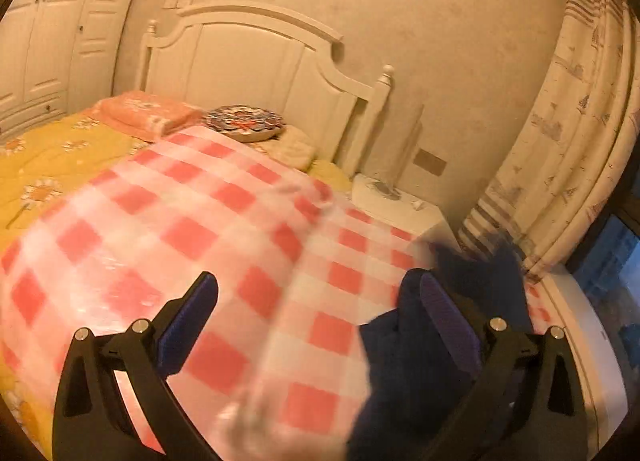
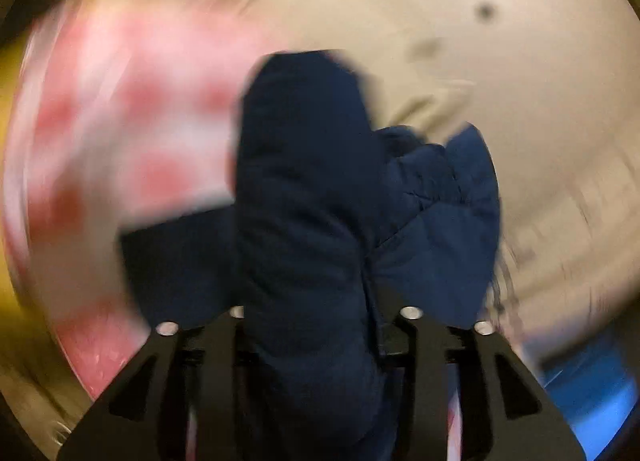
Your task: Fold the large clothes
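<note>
Closest in the left wrist view, the left gripper (image 1: 320,317) stands with its jaws spread wide, nothing pressed between the purple pads; a fold of the dark navy padded garment (image 1: 404,377) lies against the inner side of its right-hand finger. In the right wrist view the right gripper (image 2: 320,317) has a thick roll of that same navy garment (image 2: 312,189) running up between its black fingers. The fingertips are buried in the cloth and the picture is smeared, so whether they are pinching it cannot be told.

Under both tools spreads a pink-and-white checked blanket (image 1: 168,229), covering the near part of the bed. Beyond it lies a yellow quilt with daisy prints (image 1: 60,157), then a folded coral-pink pillow (image 1: 148,111) and a round patterned cushion (image 1: 245,123) close to the white carved headboard (image 1: 256,61). To the right are a small white bedside table (image 1: 396,201) and printed cream curtains (image 1: 580,121); white wardrobe doors (image 1: 44,41) fill the far left.
</note>
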A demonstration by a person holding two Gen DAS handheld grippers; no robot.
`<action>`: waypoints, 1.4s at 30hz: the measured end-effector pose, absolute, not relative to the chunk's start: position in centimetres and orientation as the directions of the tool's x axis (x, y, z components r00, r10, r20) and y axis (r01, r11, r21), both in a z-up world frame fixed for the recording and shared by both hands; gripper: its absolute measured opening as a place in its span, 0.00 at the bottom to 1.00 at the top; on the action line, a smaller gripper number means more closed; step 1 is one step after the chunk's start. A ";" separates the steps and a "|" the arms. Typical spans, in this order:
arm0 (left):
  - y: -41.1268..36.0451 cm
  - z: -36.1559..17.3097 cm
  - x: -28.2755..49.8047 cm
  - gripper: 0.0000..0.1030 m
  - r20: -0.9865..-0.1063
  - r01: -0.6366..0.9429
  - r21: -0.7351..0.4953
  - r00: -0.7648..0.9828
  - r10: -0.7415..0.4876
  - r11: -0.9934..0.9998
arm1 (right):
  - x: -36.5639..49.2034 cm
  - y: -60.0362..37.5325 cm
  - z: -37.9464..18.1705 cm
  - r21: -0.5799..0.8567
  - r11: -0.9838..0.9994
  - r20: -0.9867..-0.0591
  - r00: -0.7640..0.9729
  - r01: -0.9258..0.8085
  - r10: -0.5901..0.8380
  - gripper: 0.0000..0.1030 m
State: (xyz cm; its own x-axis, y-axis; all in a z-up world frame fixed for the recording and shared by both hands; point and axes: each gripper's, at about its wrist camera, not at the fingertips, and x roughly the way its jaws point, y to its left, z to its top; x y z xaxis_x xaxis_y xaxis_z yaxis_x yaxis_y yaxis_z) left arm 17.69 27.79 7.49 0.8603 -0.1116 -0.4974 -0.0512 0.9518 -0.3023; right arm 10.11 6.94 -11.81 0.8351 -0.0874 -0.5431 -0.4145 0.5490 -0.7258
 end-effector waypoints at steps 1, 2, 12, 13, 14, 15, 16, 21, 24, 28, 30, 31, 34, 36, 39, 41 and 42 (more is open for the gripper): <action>27.9 7.4 17.5 0.98 -0.505 -0.049 -0.293 0.856 -0.111 0.955 | 9.8 8.1 -13.8 -0.807 0.472 -0.458 0.881 -0.356 -0.119 0.45; 27.9 7.1 17.4 0.98 -0.517 -0.041 -0.280 0.848 -0.114 0.959 | 9.7 8.7 -14.8 -0.837 0.447 -0.414 0.899 -0.315 -0.141 0.45; 20.4 6.1 18.6 0.98 -0.548 0.143 -0.160 0.810 -0.209 0.977 | 6.0 6.2 -12.4 -0.782 0.511 -0.404 0.915 -0.357 0.022 0.74; 19.8 6.4 18.5 0.98 -0.544 0.159 -0.145 0.812 -0.213 0.977 | 5.1 5.7 -11.6 -0.744 0.529 -0.432 0.898 -0.409 0.086 0.74; 19.0 6.9 18.4 0.98 -0.539 0.176 -0.126 0.814 -0.217 0.976 | 4.6 5.4 -11.0 -0.709 0.548 -0.454 0.882 -0.444 0.127 0.74; 18.1 7.5 18.1 0.98 -0.534 0.194 -0.099 0.817 -0.217 0.976 | 3.7 4.2 -9.8 -0.644 0.592 -0.474 0.860 -0.485 0.188 0.74; 17.6 8.0 18.0 0.98 -0.527 0.203 -0.076 0.823 -0.212 0.976 | 3.2 2.9 -8.7 -0.576 0.635 -0.487 0.840 -0.515 0.239 0.74; 14.5 11.0 17.5 0.98 -0.486 0.245 0.007 0.848 -0.211 0.969 | 2.1 -6.5 -3.3 -0.170 0.822 -0.436 0.790 -0.543 0.432 0.73; 11.1 11.9 18.3 0.98 -0.484 0.297 0.071 0.845 -0.227 0.952 | 4.0 -10.9 -1.3 -0.041 0.888 -0.407 0.820 -0.457 0.403 0.73; 7.2 10.9 21.8 0.98 -0.543 0.321 0.141 0.816 -0.198 0.937 | 6.6 -13.7 -1.0 0.064 0.924 -0.437 0.822 -0.377 0.365 0.73; 6.3 9.3 24.4 0.98 -0.593 0.311 0.158 0.789 -0.162 0.937 | 7.5 -13.5 -1.7 0.090 0.921 -0.461 0.804 -0.378 0.375 0.73; 6.4 8.2 25.5 0.98 -0.621 0.298 0.162 0.772 -0.138 0.941 | 8.0 -12.9 -2.1 0.091 0.917 -0.474 0.793 -0.388 0.383 0.73; 7.6 4.1 26.9 0.98 -0.699 0.298 0.120 0.703 -0.132 0.947 | 8.2 -10.6 -4.6 0.037 0.895 -0.551 0.738 -0.444 0.389 0.73; 8.7 1.3 26.6 0.98 -0.733 0.317 0.077 0.660 -0.161 0.945 | 8.4 -9.3 -6.8 -0.012 0.880 -0.627 0.689 -0.475 0.363 0.74; 11.7 -2.5 24.7 0.98 -0.705 0.288 -0.115 0.650 -0.283 0.951 | 7.9 -8.4 -8.4 -0.101 0.859 -0.629 0.701 -0.502 0.336 0.74; 12.7 -4.0 24.1 0.98 -0.679 0.282 -0.191 0.654 -0.333 0.940 | 8.2 -8.8 -8.7 -0.079 0.853 -0.625 0.692 -0.516 0.361 0.74; 13.2 -4.8 23.9 0.98 -0.664 0.281 -0.234 0.653 -0.364 0.931 | 8.1 -8.8 -8.8 -0.080 0.850 -0.623 0.692 -0.521 0.365 0.74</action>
State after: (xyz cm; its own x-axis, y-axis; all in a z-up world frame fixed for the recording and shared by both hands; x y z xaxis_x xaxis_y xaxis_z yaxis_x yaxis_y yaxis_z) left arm 23.92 13.16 -4.75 0.6525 -0.3643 -0.6644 0.2812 0.9306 -0.2341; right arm 8.12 -8.76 -8.85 0.6915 0.3648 -0.6235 -0.5206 0.8500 -0.0801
